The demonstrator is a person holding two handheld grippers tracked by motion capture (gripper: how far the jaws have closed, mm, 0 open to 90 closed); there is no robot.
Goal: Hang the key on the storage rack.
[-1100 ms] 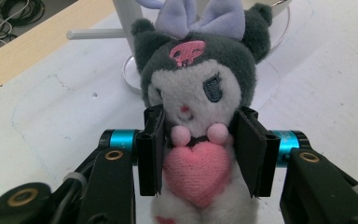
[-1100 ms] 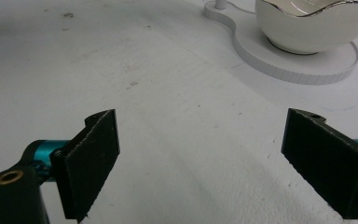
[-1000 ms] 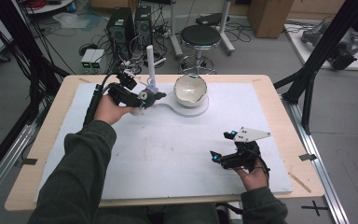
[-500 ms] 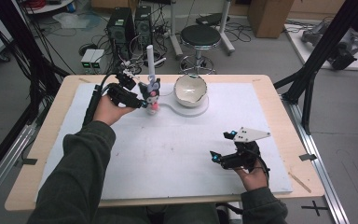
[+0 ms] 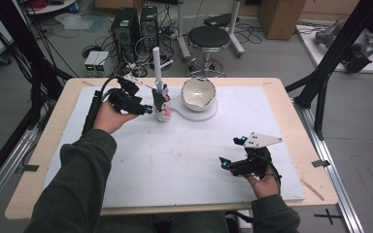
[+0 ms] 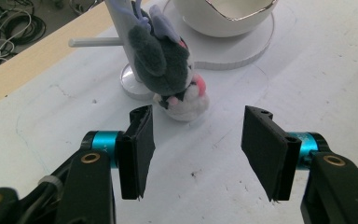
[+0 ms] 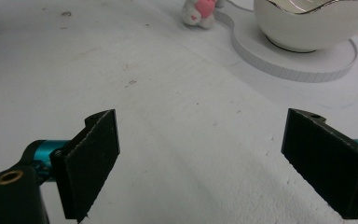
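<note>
Standing on the white surface point(image 5: 184, 160) at its far left part, a small plush toy point(image 6: 170, 70) is recorded: grey upper body, white-and-pink lower part, leaning against a white upright post point(image 5: 157, 63) with a round foot

Item 1, plush toy: also seen in the high view point(image 5: 162, 106), touching the post, just beside the white flat base point(image 5: 209, 112) that carries the white bowl point(image 5: 198, 93). Its long axis runs roughly upright, tilted toward the post

Item 2, left gripper point(image 5: 148, 109): held level, pointed at the toy, jaws just short of it. In the left gripper view point(image 6: 196, 144) the pads are seen apart with nothing pressed between them; the jaws have just been opening, and the toy lies straight ahead, beyond the tips, closer to the near-side pad. Judged: the toy has been let go of and is left propped at the post

Item 3, right gripper point(image 5: 233, 153): rested on the near right part of the surface, well apart from the toy, jaws wide apart and empty point(image 7: 196, 158)

Relation noted: the left hand point(image 5: 108, 116) is by far the nearer; any further approach to the toy would be made straight forward along that gripper's axis
</note>
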